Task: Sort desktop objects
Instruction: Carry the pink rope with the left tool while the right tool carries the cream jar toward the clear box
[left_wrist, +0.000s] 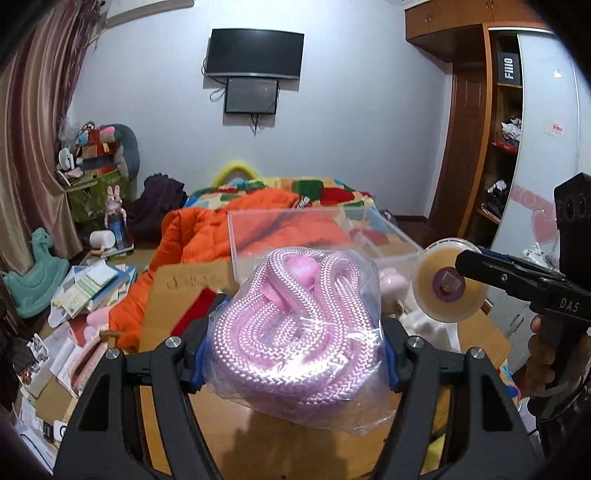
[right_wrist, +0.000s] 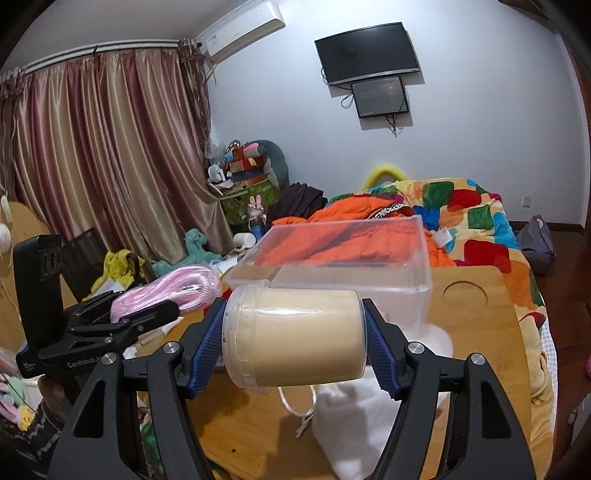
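A bagged pink rope (left_wrist: 295, 332) is clamped between the 2 blue pads of the left gripper (left_wrist: 293, 360), jaws closed onto the plastic wrap, and is held lifted above the wooden desk (left_wrist: 229, 424). A cream-filled jar (right_wrist: 295, 338) is pinched by the right gripper (right_wrist: 295, 350), jaws closed on lid and base, so its long axis lies horizontal, across the fingers. The clear acrylic box (right_wrist: 406, 284), open at the top, sits straight ahead of both grippers and just beyond them, at the desk's far edge; it is judged the likely drop spot. Neither item is over its opening yet. The right gripper appears approx. nearer the box, w/ the jar's lid toward the left. A white pouch (right_wrist: 369, 424) lies on the desk under the jar.
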